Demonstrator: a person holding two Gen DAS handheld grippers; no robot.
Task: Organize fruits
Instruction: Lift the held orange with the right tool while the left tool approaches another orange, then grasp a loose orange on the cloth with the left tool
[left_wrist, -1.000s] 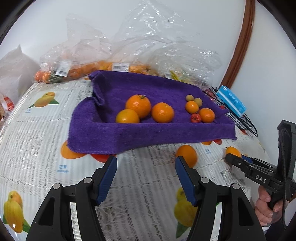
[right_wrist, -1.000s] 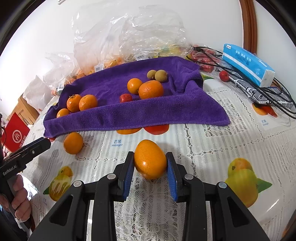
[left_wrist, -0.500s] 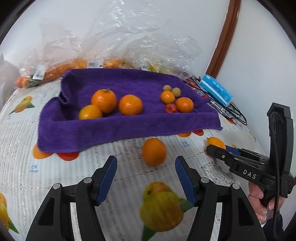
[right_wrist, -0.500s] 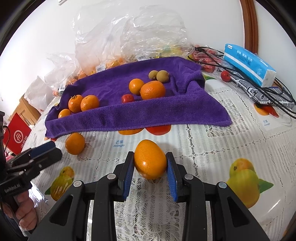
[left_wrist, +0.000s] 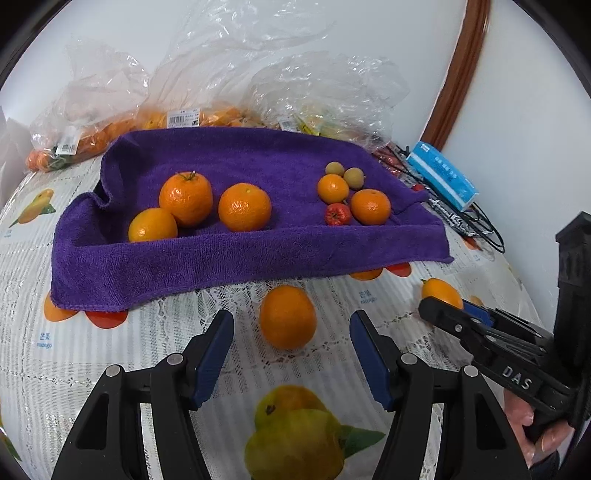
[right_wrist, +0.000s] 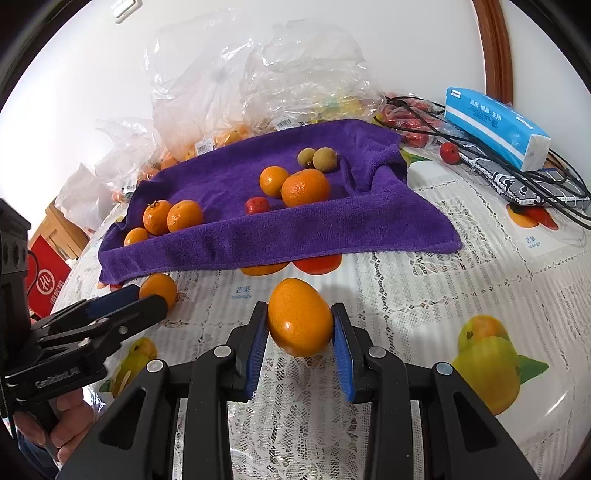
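Seven orange citrus fruits are out in the open: five on the purple towel (left_wrist: 258, 243), one loose on the tablecloth (left_wrist: 287, 316), one between gripper pads (right_wrist: 300, 317). Two small tan round fruits (left_wrist: 344, 172) and one small red fruit (left_wrist: 337, 214) also lie on the single towel. One blue tissue pack (right_wrist: 495, 127) is present. Bagged fruit cannot be counted.

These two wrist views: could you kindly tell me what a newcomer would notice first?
The purple towel draped mid-table, with oranges clustered at its left and smaller fruit at its right. In front of it, the right gripper clamps an oval orange fruit, and the left gripper stands open around a loose orange on the lace tablecloth.
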